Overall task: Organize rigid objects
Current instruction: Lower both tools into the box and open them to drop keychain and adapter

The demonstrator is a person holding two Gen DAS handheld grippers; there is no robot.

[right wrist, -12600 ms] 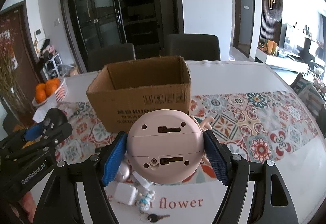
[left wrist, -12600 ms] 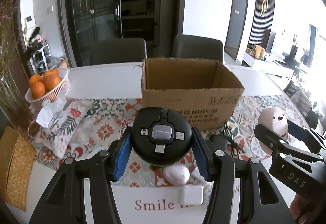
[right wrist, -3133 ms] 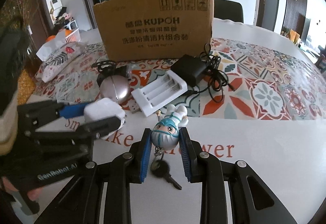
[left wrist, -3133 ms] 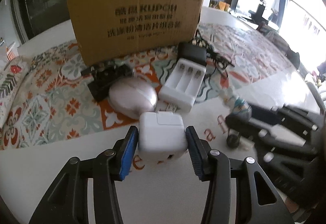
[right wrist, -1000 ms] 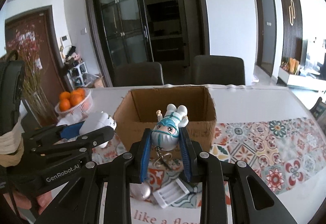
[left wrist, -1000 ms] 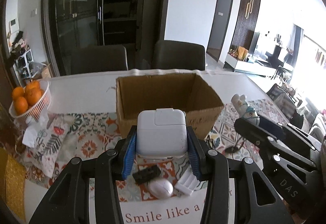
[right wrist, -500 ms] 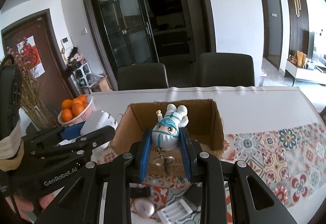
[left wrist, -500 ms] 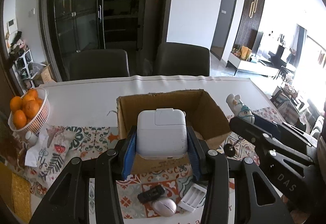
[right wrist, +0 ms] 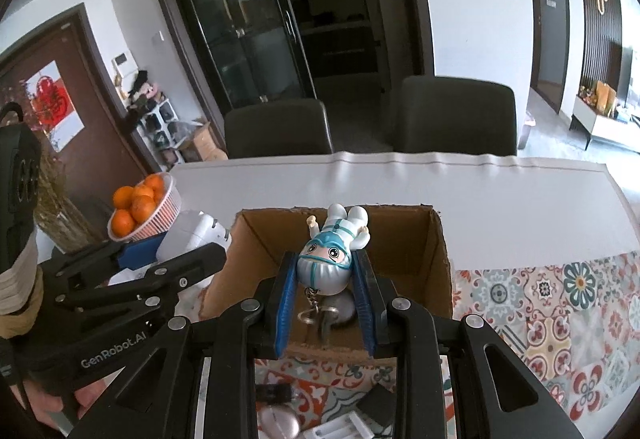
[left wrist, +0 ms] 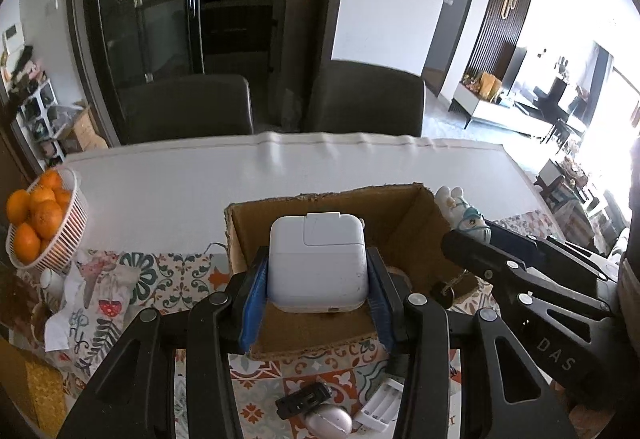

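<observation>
The table (left wrist: 168, 191), covered in white with a patterned tile runner (right wrist: 560, 311) across its near side, carries the work area. On the runner stands the open cardboard box (left wrist: 436, 235), its top flaps absent or folded away so that objects can be lowered straight in; it serves as the collection point for the loose rigid items. A white basket of oranges (left wrist: 40, 223) sits well apart at the table's left edge and appears to play no part in the task. The left gripper (left wrist: 318, 303) is clenched on the white power adapter (left wrist: 318, 263), its blue pads pressing the two flat side faces, which gives a stable hold on a smooth block; the adapter hangs above the box opening, toward the left half. The right gripper (right wrist: 326, 303) is clamped on the round head of the small figurine keychain (right wrist: 330, 255), the widest and firmest part, leaving the ring and key (right wrist: 320, 315) to dangle freely below over the box interior. A rounded grey object, not identifiable, lies inside the box beneath the key. Still on the runner in front of the box are a white battery charger (left wrist: 380, 405), a pale oval device (left wrist: 328, 421) and a small black item (left wrist: 304, 397). Judged from this layout, both held items are positioned for release into the box, and several items remain to be collected.
</observation>
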